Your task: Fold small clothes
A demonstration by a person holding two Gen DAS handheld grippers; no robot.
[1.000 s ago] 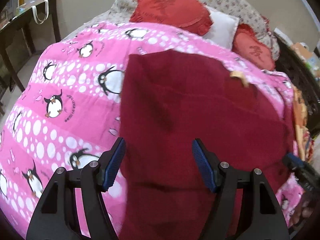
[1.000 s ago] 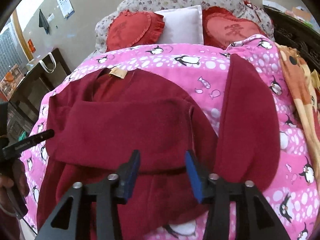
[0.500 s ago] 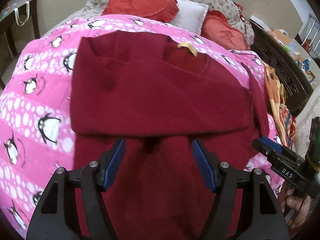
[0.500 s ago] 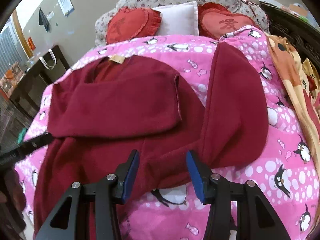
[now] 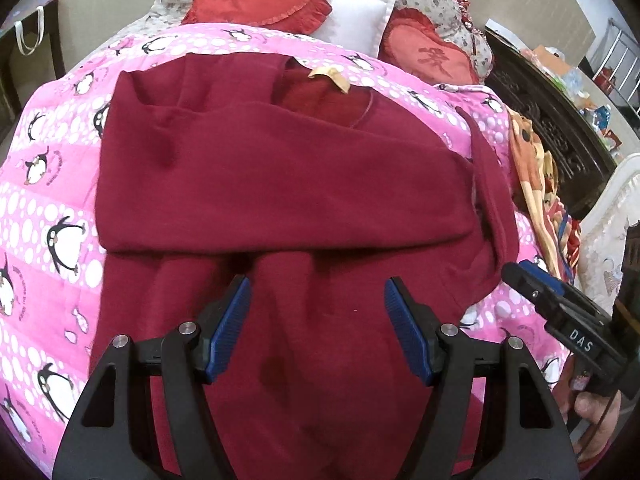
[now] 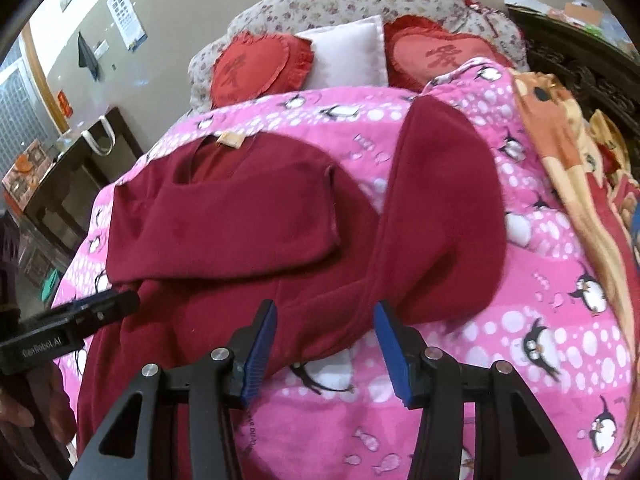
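A dark red fleece top [image 5: 280, 184] lies flat on a pink penguin quilt [image 5: 44, 200], collar and tan label [image 5: 330, 76] at the far end. One sleeve [image 6: 224, 220] is folded across the chest; the other sleeve [image 6: 444, 216] lies spread out to the right on the quilt. My left gripper [image 5: 318, 320] is open and empty above the top's lower body. My right gripper [image 6: 325, 344] is open and empty over the top's right edge near the spread sleeve's base. Each gripper shows at the edge of the other's view.
Two red heart cushions [image 6: 256, 68] and a white pillow [image 6: 346, 56] lean on a floral headboard. An orange patterned blanket [image 6: 560, 136] lies along the bed's right side. A dark table with a bag [image 6: 80, 160] stands to the left, dark carved furniture [image 5: 560, 128] to the right.
Both grippers have drawn back toward the top's hem, staying open. The left view swung from the left side to the middle of the top; the right gripper shifted right, toward the spread sleeve.
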